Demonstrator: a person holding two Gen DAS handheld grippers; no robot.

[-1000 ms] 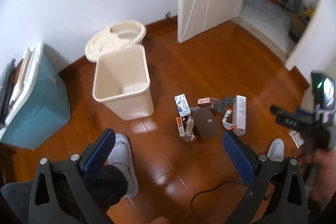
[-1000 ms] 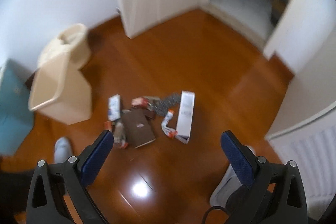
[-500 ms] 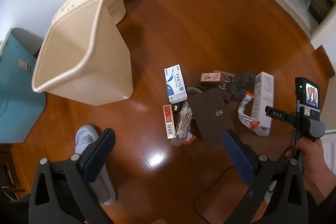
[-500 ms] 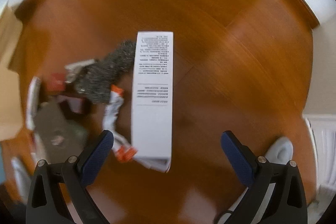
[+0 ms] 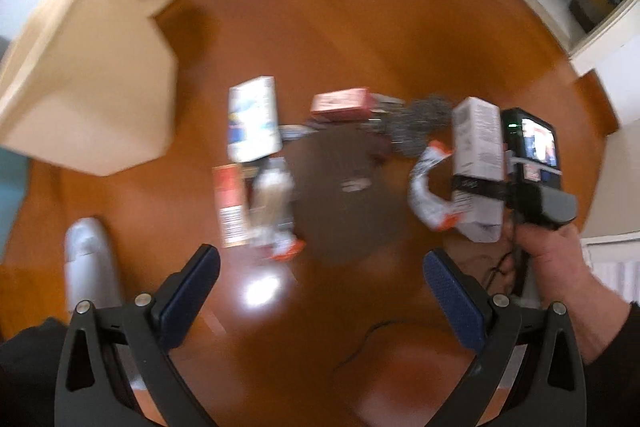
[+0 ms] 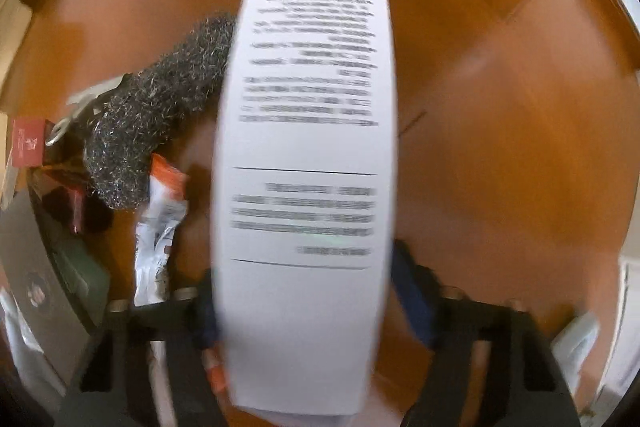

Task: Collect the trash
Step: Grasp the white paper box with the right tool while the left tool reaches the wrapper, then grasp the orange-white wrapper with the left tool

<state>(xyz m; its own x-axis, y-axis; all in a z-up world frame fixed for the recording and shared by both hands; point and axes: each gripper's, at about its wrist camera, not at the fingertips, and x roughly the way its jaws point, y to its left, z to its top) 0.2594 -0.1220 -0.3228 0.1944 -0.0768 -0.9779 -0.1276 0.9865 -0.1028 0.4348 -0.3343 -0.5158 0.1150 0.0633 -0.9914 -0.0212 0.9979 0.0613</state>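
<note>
Floor: glossy reddish-brown wood (image 5: 360, 39), with white walls and an open doorway at the far edge.
Bin: cream plastic bin (image 5: 92, 99) stands on the floor at the left, its lid leaning behind it.
Trash pile: small heap right of the bin: a blue-and-white box (image 5: 253, 119), a red box (image 5: 340, 101), a narrow red packet (image 5: 228, 203), a dark brown flat piece (image 5: 344, 195), a grey scouring pad (image 6: 156, 111) and a crumpled white-and-orange wrapper (image 6: 160, 223).
White carton: long white carton (image 6: 308, 187) with printed text lies at the right end of the pile, touching the wrapper.
Right tool (image 6: 306, 311): pointing straight down over the carton, jaws closing, the carton between the blue pads; whether the pads press it yet I cannot tell.
Left tool (image 5: 320, 291): jaws spread wide, nothing between them, hanging above bare floor just near the pile.
Person: a hand (image 5: 556, 267) grips the right tool's handle; a white slipper (image 5: 90, 267) sits on the floor at lower left.
</note>
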